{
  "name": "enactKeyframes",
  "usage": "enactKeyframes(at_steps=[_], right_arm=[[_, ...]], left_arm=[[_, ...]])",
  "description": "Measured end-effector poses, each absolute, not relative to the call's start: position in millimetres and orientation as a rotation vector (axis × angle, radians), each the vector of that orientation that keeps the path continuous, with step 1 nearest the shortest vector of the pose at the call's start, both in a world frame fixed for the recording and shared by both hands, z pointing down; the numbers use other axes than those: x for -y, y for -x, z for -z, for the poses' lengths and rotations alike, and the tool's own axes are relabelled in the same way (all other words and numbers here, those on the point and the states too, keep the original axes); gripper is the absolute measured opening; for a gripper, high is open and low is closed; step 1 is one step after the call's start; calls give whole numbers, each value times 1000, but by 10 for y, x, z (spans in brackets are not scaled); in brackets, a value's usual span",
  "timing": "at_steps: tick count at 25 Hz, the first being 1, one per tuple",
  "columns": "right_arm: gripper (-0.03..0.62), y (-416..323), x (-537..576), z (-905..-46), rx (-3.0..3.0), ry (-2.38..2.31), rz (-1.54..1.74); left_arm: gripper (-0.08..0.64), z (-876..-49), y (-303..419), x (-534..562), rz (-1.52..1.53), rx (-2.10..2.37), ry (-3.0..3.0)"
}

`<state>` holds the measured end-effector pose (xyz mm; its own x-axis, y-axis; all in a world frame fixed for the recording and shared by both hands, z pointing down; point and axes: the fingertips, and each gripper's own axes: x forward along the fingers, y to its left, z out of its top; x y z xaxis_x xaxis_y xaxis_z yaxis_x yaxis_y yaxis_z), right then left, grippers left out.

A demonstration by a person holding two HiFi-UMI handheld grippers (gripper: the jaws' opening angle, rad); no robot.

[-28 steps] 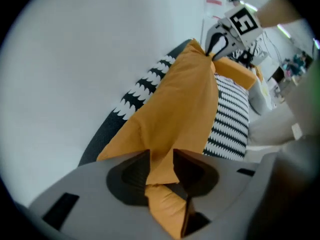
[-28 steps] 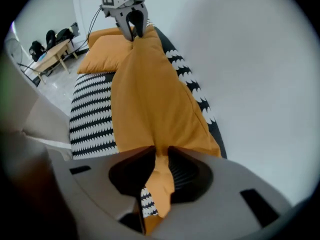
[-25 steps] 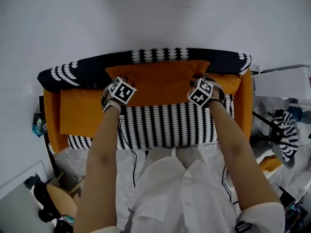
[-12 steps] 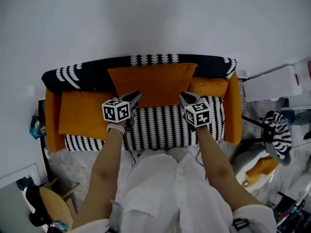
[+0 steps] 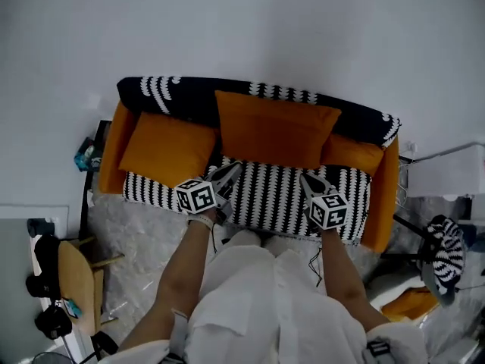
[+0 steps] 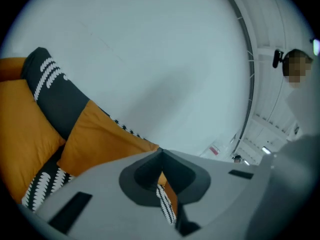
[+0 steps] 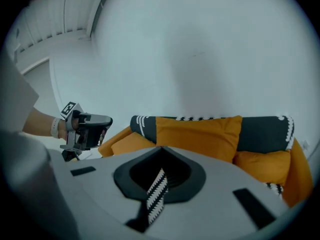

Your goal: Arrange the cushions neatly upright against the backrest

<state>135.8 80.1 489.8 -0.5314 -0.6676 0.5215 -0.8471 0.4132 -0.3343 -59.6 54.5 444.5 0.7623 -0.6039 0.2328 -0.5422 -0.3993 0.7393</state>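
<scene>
Three orange cushions lean on the black-and-white backrest [image 5: 182, 97] of an orange sofa: a left cushion [image 5: 163, 149], a large middle cushion [image 5: 276, 130] [image 7: 200, 133] and a small right cushion [image 5: 350, 154] [image 7: 262, 165]. My left gripper [image 5: 232, 169] [image 6: 160, 151] hovers over the striped seat [image 5: 280, 199] in front of the middle cushion's left corner, jaws shut and empty. Its tips are apart from the cushion. My right gripper [image 5: 305, 177] [image 7: 161, 149] hangs over the seat below that cushion's right side, also shut with nothing in it.
A white wall [image 5: 242, 21] rises behind the sofa. A wooden chair [image 5: 76, 279] with dark items stands at lower left. At right are a white box [image 5: 451, 169] and a striped black-and-white object [image 5: 447, 237]. Grey marbled floor [image 5: 144, 233] lies before the sofa.
Both grippers have let go of the middle cushion, drawn back over the seat and closed. The cushion stays upright against the backrest. The head view has shifted, showing the sofa further right.
</scene>
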Motion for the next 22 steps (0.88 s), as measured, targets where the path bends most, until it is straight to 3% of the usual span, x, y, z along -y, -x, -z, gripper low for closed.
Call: enactKeyframes(at_steps=[12, 22], right_arm=[[9, 165, -621, -4788, 2528, -860, -677], [12, 2020, 166, -5075, 2500, -770, -563]], left_arm=[[15, -4209, 1771, -742, 13, 1053, -2162], [15, -4626, 4195, 265, -178, 1277, -2167]])
